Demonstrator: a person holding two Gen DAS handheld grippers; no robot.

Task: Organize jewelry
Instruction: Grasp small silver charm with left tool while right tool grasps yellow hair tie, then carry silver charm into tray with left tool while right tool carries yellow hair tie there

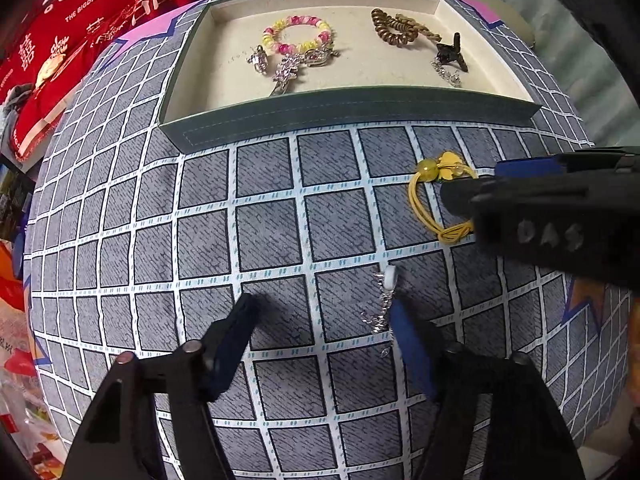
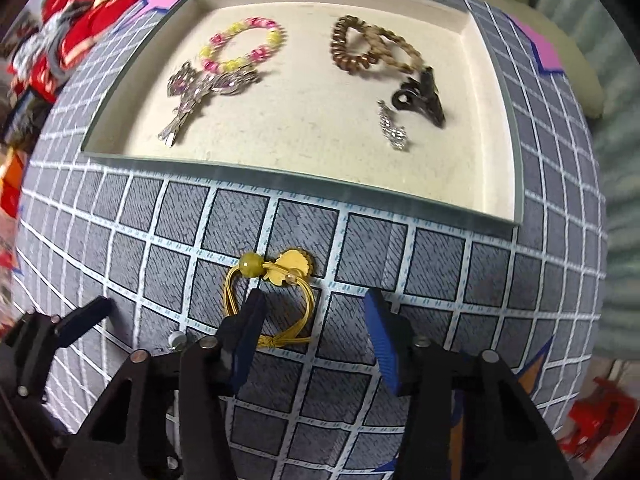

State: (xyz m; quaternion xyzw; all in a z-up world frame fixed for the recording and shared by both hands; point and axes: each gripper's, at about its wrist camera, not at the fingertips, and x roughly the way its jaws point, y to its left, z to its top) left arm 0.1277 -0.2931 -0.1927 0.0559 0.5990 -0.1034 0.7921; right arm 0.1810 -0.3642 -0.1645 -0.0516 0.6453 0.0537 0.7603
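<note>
Two pieces are left out on the grid-patterned cloth (image 1: 280, 220), in front of the felt-lined jewelry tray (image 1: 352, 110): a yellow hair tie (image 2: 272, 296) with a bead and flower charm, and a silver dangle earring (image 1: 382, 312). Already lying in the tray are a pink-and-yellow beaded bracelet (image 1: 298, 34), a silver hair clip (image 1: 286, 74), a brown coil hair tie (image 2: 352, 46), a black claw clip (image 2: 422, 96) and a second silver earring (image 2: 394, 130).

The step in hand is judged to be the pick-up of the last two pieces. The right gripper (image 2: 316, 320) is lowered over the yellow hair tie, its jaws spread but partly narrowed; one finger stands inside the elastic loop, the other outside it on bare cloth, and nothing is pinched yet. The left gripper (image 1: 324, 320) is held over the earring, also spread, with the earring lying just beside its blue-padded finger (image 1: 408, 344) — whether pad and chain touch cannot be told.

Next, closure of the right jaws on the cord is called for, then a lift over the tray's near wall — likewise for the earring, whose thin chain is likely to slip.
</note>
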